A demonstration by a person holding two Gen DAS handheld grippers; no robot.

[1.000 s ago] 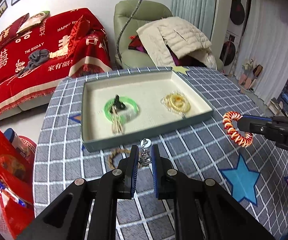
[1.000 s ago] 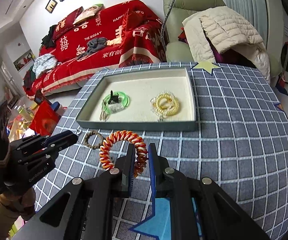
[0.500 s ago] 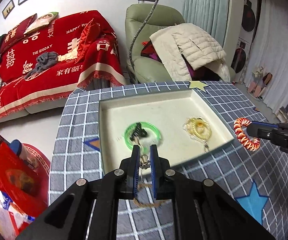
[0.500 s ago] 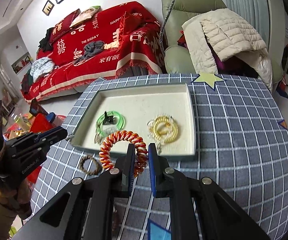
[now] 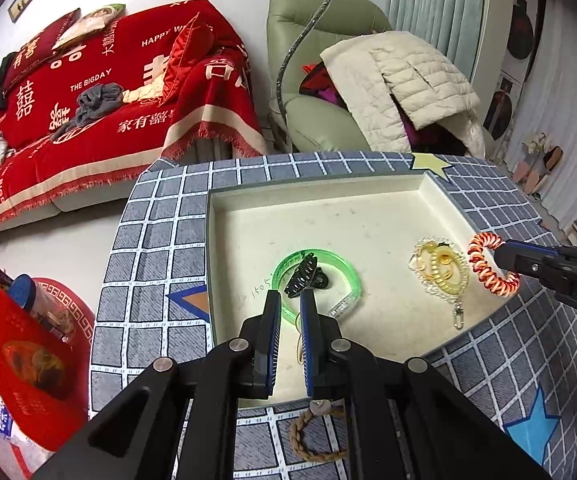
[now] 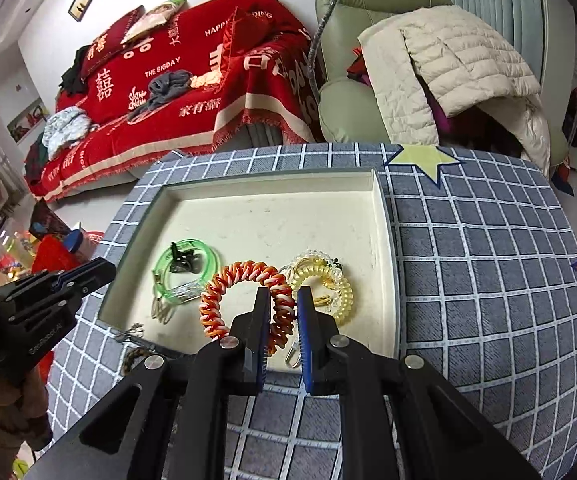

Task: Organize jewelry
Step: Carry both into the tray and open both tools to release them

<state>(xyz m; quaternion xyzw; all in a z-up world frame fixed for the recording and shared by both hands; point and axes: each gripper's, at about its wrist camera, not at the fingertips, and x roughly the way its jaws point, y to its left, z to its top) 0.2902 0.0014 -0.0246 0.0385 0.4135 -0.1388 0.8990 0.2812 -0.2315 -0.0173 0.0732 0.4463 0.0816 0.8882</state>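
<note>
A cream-lined tray (image 5: 368, 192) (image 6: 386, 240) sits on the checked table. In it lie a green bangle (image 5: 348, 272) (image 6: 208, 256) with a black hair claw (image 5: 304, 276) (image 6: 182, 260), and a yellow coil bracelet (image 5: 444, 272) (image 6: 338, 292). My right gripper (image 6: 282, 304) (image 5: 500, 258) is shut on a red-and-white coil bracelet (image 6: 224, 300) (image 5: 488, 272), held over the tray's near right part. My left gripper (image 5: 290, 304) (image 6: 104, 272) hovers over the tray's front edge by the bangle; its jaws stand nearly closed and a thin chain (image 6: 128, 334) hangs below it.
A brown braided bracelet (image 5: 316, 436) (image 6: 134, 356) lies on the table (image 5: 148, 280) in front of the tray. A red bag and bottles (image 5: 20, 336) stand left of the table. A red sofa (image 5: 88, 92) and a green armchair (image 5: 320, 92) are behind.
Both grippers moved forward over the tray. The left one went from the table in front of the tray to above the bangle. The right one brought the red coil bracelet above the tray.
</note>
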